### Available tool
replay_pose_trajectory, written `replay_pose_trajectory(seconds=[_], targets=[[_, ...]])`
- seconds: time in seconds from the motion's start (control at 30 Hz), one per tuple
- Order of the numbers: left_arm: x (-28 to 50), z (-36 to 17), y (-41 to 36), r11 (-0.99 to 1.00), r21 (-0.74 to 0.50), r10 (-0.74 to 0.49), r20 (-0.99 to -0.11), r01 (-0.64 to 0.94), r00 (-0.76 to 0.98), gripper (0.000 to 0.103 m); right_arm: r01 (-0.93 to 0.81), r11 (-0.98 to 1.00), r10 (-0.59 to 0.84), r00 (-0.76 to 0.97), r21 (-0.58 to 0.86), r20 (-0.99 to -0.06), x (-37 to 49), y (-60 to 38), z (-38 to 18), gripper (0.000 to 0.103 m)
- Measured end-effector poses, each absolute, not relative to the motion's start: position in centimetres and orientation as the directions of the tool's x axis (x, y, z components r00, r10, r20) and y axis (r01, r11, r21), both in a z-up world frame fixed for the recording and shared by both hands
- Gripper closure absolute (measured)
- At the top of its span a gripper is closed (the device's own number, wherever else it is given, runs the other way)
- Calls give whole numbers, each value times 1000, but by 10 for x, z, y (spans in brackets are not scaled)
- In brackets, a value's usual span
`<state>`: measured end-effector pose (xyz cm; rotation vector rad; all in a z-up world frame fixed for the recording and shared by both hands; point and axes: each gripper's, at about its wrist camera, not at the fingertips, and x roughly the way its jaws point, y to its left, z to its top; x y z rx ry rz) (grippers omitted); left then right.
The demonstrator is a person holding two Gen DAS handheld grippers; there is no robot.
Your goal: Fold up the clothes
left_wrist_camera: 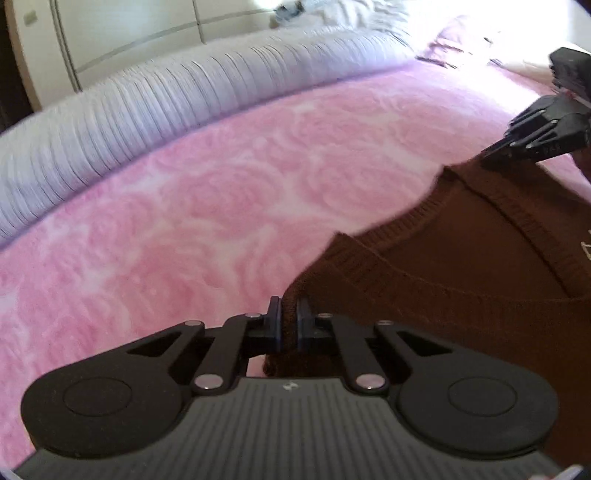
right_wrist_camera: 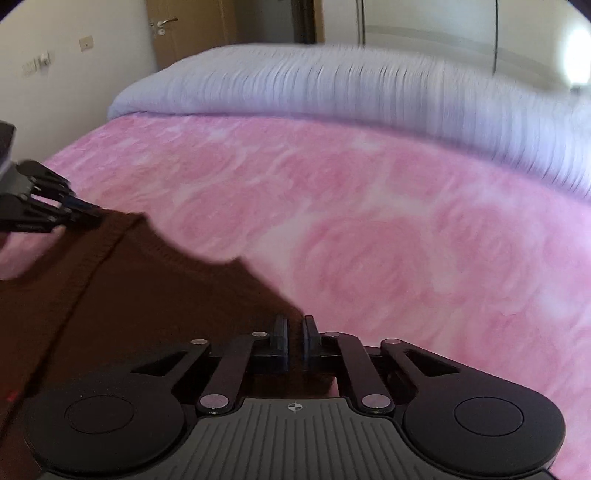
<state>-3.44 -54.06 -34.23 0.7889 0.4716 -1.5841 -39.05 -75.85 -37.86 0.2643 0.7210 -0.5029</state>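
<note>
On the pink rose-patterned fleece blanket (left_wrist_camera: pixel 207 206) that covers the bed lies the dark brown knitted sweater (left_wrist_camera: pixel 461 266), spread from about 3 o'clock down to 6 o'clock in the left wrist view. The left gripper (left_wrist_camera: pixel 289 314) sits at 6 o'clock there, its two blue-edged fingers pressed together on a bunched corner of the sweater, brown knit filling the narrow gap between them. At 2 o'clock the right gripper (left_wrist_camera: pixel 495 151) reaches in from the frame edge, its tips touching the sweater's far corner. Behind the blanket, from 9 to 1 o'clock, runs the pale lilac ribbed bedspread (left_wrist_camera: pixel 184 92), with white wardrobe doors (left_wrist_camera: pixel 122 33) beyond it.

In the right wrist view the right gripper sits at 6 o'clock, fingers nearly closed on the sweater's edge. The left gripper shows at 9 o'clock, pinching the opposite corner. A wooden door (right_wrist_camera: pixel 184 33) stands at 11 o'clock.
</note>
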Motion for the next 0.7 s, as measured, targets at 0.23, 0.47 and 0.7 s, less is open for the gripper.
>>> replay_pose_trajectory(seconds=[0.23,0.47,0.7], targets=[[-43,-340,-541,-124,211,-681,-728,969,71,86,615,785,-469,516,-71,-717,-382,-759,-385,98],[-80,-304,-471,-99,373,-652,-724,922,223,86,626,774,-493,501,-96,-711,-406,-651,-343,58],[-127,-273,-368,-111,421,-661,-707,900,249,81,590,808,-402,551,1,-731,-435,-506,-324,56]])
